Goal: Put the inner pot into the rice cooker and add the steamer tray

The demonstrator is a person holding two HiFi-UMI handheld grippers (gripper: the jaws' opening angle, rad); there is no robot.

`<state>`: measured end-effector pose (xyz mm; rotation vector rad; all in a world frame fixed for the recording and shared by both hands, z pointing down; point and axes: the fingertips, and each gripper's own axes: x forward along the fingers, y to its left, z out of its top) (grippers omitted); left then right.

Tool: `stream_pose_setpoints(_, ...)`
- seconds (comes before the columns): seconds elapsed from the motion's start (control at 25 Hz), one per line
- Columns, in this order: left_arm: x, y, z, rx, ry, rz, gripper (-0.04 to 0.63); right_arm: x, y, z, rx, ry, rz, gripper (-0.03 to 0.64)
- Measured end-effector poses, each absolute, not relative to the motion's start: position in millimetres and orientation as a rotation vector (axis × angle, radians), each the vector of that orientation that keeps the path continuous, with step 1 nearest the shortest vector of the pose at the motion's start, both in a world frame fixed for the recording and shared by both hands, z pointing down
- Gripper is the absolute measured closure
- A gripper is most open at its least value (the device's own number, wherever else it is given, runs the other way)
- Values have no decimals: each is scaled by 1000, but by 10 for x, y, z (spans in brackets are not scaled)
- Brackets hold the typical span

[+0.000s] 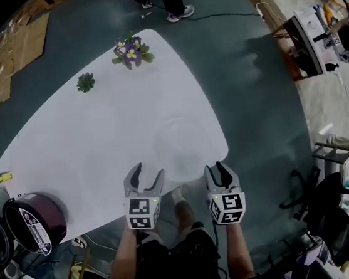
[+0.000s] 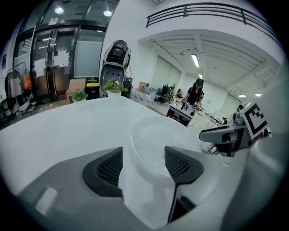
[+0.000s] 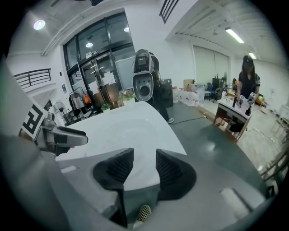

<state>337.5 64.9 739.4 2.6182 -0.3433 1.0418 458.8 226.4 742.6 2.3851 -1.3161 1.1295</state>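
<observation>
Steamer tray (image 2: 153, 135) lies just ahead of left tool (image 1: 148, 174) and right tool (image 1: 218, 169), both open, empty.

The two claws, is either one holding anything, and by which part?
Nothing is held: left claw and right claw are both open and empty.

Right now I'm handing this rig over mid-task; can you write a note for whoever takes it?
Left gripper: open, empty. Right gripper: open, empty. Both over the near edge of the white table.
Clear round tray: on the table just ahead of them.
Purple rice cooker: by the table's near left corner; inner pot not made out.
Done: cannot tell. Left: likely tray into cooker.
</observation>
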Motion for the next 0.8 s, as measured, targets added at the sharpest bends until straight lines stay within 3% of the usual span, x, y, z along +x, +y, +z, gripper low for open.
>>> stream_pose_setpoints(0.64,3443,596,7837,2532,-378,1126,314,4689,2115,7809,2296,-1340,1218,457)
stream_pose_setpoints(0.8,3518,683,7820,2578,-304,1138,405,4696,2092,7823,2293,-1342,1223,469)
